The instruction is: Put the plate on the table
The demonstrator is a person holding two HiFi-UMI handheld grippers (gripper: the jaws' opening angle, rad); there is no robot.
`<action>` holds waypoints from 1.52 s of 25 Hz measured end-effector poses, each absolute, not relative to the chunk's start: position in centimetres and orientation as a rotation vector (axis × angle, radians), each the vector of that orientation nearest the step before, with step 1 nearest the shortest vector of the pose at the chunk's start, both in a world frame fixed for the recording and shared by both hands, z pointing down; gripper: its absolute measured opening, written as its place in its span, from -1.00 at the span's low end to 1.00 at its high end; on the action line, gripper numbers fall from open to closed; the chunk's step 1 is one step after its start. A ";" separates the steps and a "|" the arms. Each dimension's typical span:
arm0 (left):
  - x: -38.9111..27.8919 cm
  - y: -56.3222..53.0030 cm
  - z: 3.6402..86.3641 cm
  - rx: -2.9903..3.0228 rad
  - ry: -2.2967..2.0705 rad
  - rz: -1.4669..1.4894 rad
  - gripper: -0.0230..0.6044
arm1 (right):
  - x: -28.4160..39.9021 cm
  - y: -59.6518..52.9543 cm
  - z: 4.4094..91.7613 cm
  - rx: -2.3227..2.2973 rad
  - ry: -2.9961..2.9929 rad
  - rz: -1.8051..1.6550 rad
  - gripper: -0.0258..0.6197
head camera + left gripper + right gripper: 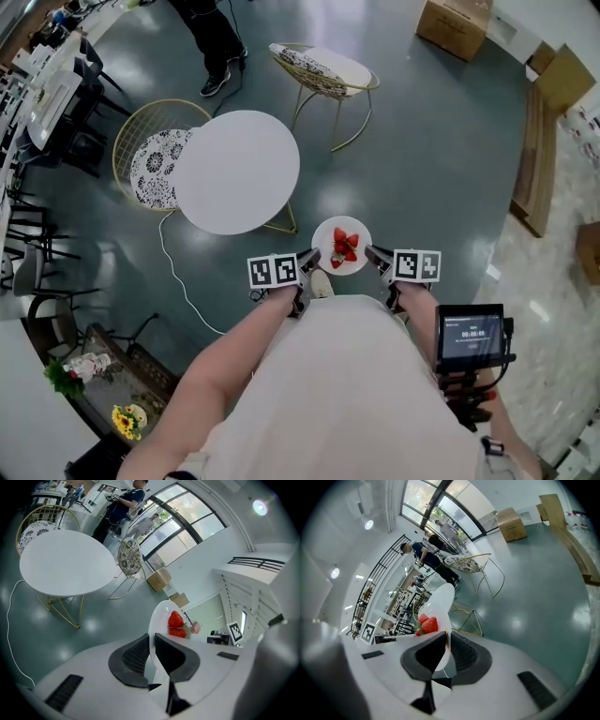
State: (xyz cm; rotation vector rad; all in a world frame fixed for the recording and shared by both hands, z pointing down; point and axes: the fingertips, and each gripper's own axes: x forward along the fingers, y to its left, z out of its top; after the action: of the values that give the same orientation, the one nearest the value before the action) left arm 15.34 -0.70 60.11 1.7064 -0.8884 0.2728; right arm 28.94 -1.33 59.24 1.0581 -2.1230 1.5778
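A small white plate [328, 264] with red strawberries [344, 247] on it hangs above the floor, close in front of the person's body. My left gripper [310, 260] is shut on the plate's left rim and my right gripper [378, 256] is shut on its right rim. In the left gripper view the plate [161, 618] stands edge-on between the jaws, with the strawberries [176, 621] beyond. In the right gripper view the plate [443, 603] is likewise pinched at its rim, the strawberries [427, 623] to the left. The round white table [236, 172] lies ahead and to the left, its top bare.
A gold wire chair with a patterned cushion [155, 161] is tucked at the table's left; another chair [323, 75] stands beyond. A white cable [178, 272] trails on the floor. A person's legs [214, 42] stand at the back. Cardboard boxes [457, 23] and wooden boards [534, 169] lie right.
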 end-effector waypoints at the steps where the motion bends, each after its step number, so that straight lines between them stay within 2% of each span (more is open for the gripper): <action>1: 14.7 -1.4 60.1 1.702 -0.892 0.261 -0.79 | 28.3 -2.3 59.1 1.054 -2.126 1.564 -0.79; 21: 2.9 -8.3 61.3 1.509 -1.161 0.047 -0.79 | 15.4 -13.5 60.4 0.648 -2.168 1.421 -0.79; 38: -0.5 -20.2 63.5 1.303 -1.383 -0.005 -0.79 | 10.1 -28.8 64.1 0.268 -2.167 1.405 -0.79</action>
State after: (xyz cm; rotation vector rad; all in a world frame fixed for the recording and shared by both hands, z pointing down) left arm -0.47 -20.23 63.50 1.3026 -1.3831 -0.0054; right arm 10.05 -28.79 64.15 0.2679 -2.1668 1.4051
